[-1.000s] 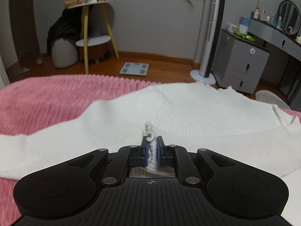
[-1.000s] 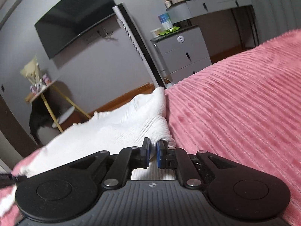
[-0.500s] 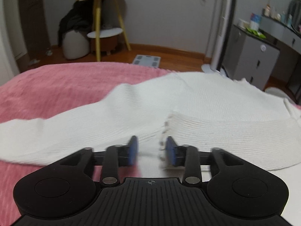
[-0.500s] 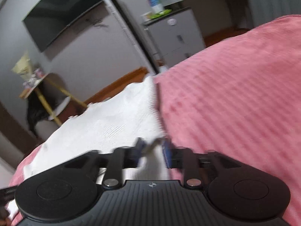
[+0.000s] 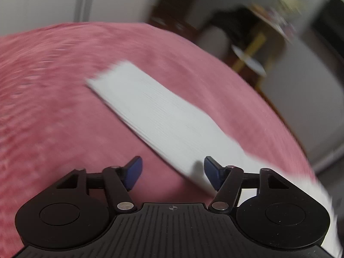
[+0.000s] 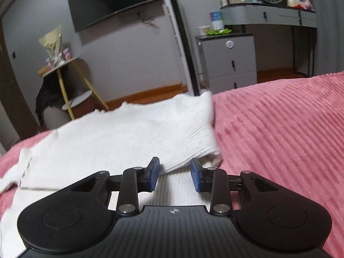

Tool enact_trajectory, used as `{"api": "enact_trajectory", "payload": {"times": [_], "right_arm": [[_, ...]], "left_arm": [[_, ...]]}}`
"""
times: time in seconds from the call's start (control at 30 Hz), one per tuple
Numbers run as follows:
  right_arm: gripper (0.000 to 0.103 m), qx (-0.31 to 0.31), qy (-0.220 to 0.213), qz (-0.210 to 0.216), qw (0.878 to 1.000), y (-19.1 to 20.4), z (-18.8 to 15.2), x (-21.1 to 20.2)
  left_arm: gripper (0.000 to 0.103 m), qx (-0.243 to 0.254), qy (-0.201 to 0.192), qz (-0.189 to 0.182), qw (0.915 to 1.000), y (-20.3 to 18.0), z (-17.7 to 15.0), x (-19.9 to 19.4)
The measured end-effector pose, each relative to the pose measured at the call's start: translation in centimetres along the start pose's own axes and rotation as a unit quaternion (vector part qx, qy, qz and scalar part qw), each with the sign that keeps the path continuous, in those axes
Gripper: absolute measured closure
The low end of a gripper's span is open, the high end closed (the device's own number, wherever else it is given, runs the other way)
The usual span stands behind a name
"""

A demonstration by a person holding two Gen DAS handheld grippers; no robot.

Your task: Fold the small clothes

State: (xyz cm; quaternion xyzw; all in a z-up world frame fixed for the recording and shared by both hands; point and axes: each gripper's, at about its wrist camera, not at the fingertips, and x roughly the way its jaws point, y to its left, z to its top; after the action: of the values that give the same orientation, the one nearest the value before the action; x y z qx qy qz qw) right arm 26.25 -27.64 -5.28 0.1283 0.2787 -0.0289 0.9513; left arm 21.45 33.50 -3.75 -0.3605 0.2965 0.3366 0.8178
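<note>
Letting go: my left gripper (image 5: 172, 169) opens empty over sleeve (image 5: 154, 111), right gripper (image 6: 174, 174) narrows unladen above sweater (image 6: 120, 137); fold laid.

Wide bed (image 6: 290, 129) under a pink ribbed blanket (image 5: 53, 107), ridges running across it in even rows. Directly on the blanket, a white knitted sweater (image 6: 120, 137), spread flat, one part doubled back over the body with a thick folded edge along the right side. In the left wrist view, badly blurred, one long sleeve (image 5: 154, 111) stretched out straight and flat across the pink, cuff end farthest away. Bare blanket on either side of the sleeve.
</note>
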Motion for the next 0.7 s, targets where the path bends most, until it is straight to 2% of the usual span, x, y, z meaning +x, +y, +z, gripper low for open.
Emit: {"api": "enact_trajectory", "payload": {"times": [0.1,0.23,0.3,0.33,0.4,0.47,0.53,0.6,0.7], "right_arm": [[0.072,0.005,0.0,-0.009,1.0,-0.1,0.0,0.1],[0.072,-0.006,-0.002,-0.015,1.0,0.5,-0.4,0.4],[0.072,-0.018,-0.005,-0.017,1.0,1.0,-0.5,0.5],[0.072,-0.023,-0.006,-0.017,1.0,1.1,-0.5,0.6],[0.072,-0.032,-0.007,-0.017,0.999,1.4,-0.6,0.7],[0.072,-0.039,-0.011,-0.02,0.999,1.6,-0.6,0.7],[0.072,-0.038,-0.014,-0.019,0.999,1.5,-0.5,0.6],[0.072,-0.032,-0.013,-0.017,0.999,1.3,-0.4,0.6],[0.072,-0.023,-0.01,-0.015,1.0,0.9,-0.3,0.5]], "left_arm": [[0.048,-0.054,-0.01,-0.006,0.9985,2.3,2.0,1.3],[0.058,-0.08,-0.023,-0.015,0.9964,3.5,3.9,2.5],[0.075,-0.09,-0.023,-0.016,0.9955,4.1,4.3,2.9],[0.094,-0.09,-0.02,-0.013,0.9957,4.5,4.3,2.8],[0.094,-0.083,-0.021,-0.015,0.9962,4.6,4.3,2.2],[0.095,-0.038,-0.041,-0.018,0.9982,3.3,4.3,0.8],[0.095,0.049,-0.073,-0.02,0.9959,0.4,3.8,-1.4],[0.095,0.142,-0.097,-0.04,0.9843,-3.4,2.5,-3.9],[0.095,0.259,-0.116,-0.086,0.9551,-9.7,-1.2,-7.4]]}}
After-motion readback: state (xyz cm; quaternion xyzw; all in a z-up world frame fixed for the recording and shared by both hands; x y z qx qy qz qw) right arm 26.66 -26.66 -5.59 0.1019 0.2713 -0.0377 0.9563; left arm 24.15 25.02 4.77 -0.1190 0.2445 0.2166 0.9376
